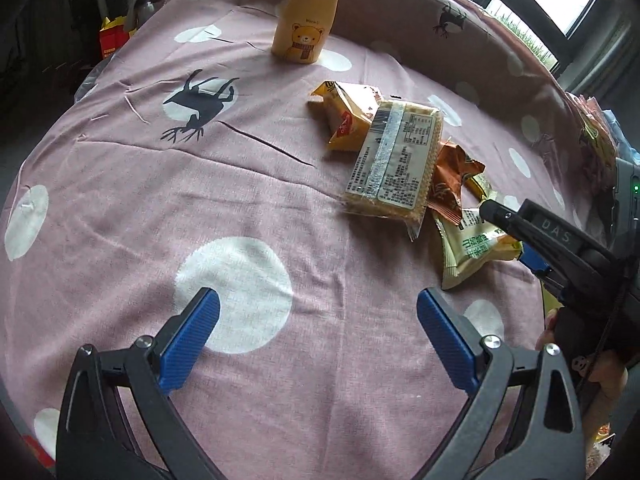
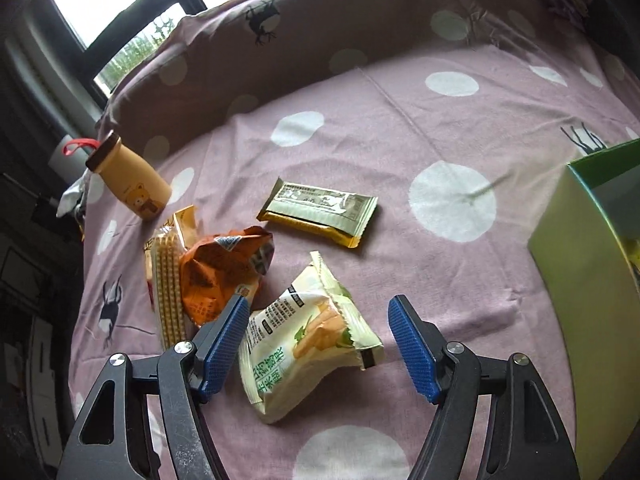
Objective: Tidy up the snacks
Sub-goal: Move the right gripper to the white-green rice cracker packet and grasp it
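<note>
Your right gripper released, straddling cream snack bag, pads not pressing. Left gripper spread wide over bare cloth. Cracker pack beside orange packet; green box at right.

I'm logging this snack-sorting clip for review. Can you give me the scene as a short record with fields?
surface: pink cloth with white dots
snacks: pale cream-and-green crinkled snack bag; orange crumpled foil packet; clear-wrapped stack of crackers; flat olive-and-yellow wrapped bar; yellow-orange pouch
other item: yellow bear-print bottle with brown cap, upright
container: green box, at right edge
left claw: open, over bare cloth
right claw: open, the cream-and-green bag between its fingers, not pinched
</note>
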Tool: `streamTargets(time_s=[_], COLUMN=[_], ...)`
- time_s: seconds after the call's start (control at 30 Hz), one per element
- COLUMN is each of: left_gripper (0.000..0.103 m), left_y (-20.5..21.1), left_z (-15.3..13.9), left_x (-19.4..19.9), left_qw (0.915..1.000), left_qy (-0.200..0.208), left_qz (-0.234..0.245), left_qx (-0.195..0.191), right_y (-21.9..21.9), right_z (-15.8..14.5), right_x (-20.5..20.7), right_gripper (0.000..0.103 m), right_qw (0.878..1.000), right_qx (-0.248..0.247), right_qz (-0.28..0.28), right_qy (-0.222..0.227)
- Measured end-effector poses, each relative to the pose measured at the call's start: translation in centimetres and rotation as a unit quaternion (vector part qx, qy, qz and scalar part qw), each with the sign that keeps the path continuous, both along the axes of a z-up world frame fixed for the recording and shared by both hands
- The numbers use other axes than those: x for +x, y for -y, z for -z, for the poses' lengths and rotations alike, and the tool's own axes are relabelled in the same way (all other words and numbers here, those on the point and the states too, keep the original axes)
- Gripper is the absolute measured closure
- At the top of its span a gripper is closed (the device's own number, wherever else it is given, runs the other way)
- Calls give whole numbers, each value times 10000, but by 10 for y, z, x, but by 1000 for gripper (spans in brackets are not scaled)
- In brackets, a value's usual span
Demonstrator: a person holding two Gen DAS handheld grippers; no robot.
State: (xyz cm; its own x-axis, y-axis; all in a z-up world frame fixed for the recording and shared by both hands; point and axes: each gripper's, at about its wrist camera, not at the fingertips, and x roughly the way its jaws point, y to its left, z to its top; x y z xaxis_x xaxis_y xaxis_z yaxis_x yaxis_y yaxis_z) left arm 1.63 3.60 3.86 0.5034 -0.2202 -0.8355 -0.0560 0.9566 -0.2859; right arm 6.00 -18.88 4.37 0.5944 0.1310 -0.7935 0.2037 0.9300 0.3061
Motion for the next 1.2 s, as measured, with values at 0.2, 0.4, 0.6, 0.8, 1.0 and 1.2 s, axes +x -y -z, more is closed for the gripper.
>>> streamTargets(time_s=[0.2,0.4,0.6,0.8,1.0,1.2], left_gripper=[4,4,4,4,4,5], left_y=[-1,-6,-8,-5,-1,14], left_z=[1,0,-1,1,1,2], left_x=[0,-3,-7,-4,-4,-4], left_qw=[10000,9998,9997,9997,9996,9990], left_qy=[-70,-96,-126,-204,-156,-60], left_qz=[-4,-105,-133,-88,-15,255], left_qx=[-24,-123,-157,-118,-223,-349], right_y=[-13,-18,-32,-45,-26,-15], right_z=[-5,-10,-8,-1,-12,-23], right_x=[-11,-37,-49,-47,-53,-55], right_gripper=[78,88,88,79,40,40], right_qw=[9985,9979,9892,9880,9949,9956], right_qx=[-492,-143,552,179,-105,571], right_qz=[-200,-636,-1327,-1378,-892,-745], right_qy=[140,-63,-304,-680,-455,1])
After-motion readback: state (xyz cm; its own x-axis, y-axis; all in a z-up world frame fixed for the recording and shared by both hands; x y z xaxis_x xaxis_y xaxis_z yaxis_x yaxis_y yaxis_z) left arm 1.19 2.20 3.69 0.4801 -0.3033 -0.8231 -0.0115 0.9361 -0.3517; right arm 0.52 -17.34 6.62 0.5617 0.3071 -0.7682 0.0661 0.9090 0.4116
